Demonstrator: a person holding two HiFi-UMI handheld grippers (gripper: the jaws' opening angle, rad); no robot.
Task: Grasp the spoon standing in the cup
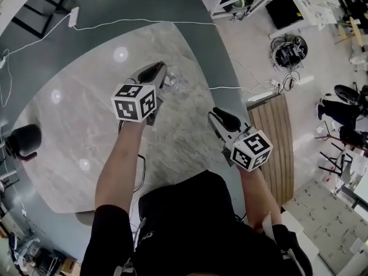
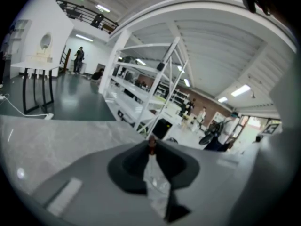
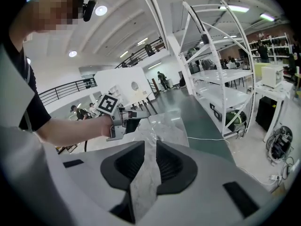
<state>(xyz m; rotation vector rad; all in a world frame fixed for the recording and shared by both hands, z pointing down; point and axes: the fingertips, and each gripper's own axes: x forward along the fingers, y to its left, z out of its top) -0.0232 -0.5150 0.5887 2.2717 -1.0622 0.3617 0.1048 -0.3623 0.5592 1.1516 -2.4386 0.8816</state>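
Left gripper view: over the cup (image 2: 157,182), left claw (image 2: 151,142) pinched narrow on the tip of the upright spoon (image 2: 151,146); right claw (image 3: 150,142) part-open, empty, well aside.

A grey marble-patterned table with rounded corners (image 1: 63,131) is standing on a glossy dark teal-grey floor (image 1: 115,2). Beyond the table's far edge a thin white cable (image 1: 132,20) is trailing across that floor, and a white metal shelving rack (image 3: 225,97) is rising. Right of the table a slatted wooden panel (image 1: 276,148) is lying; left of it a black rounded seat (image 1: 24,140) is sitting. Bright ceiling strip lights (image 2: 241,90) are glowing overhead.
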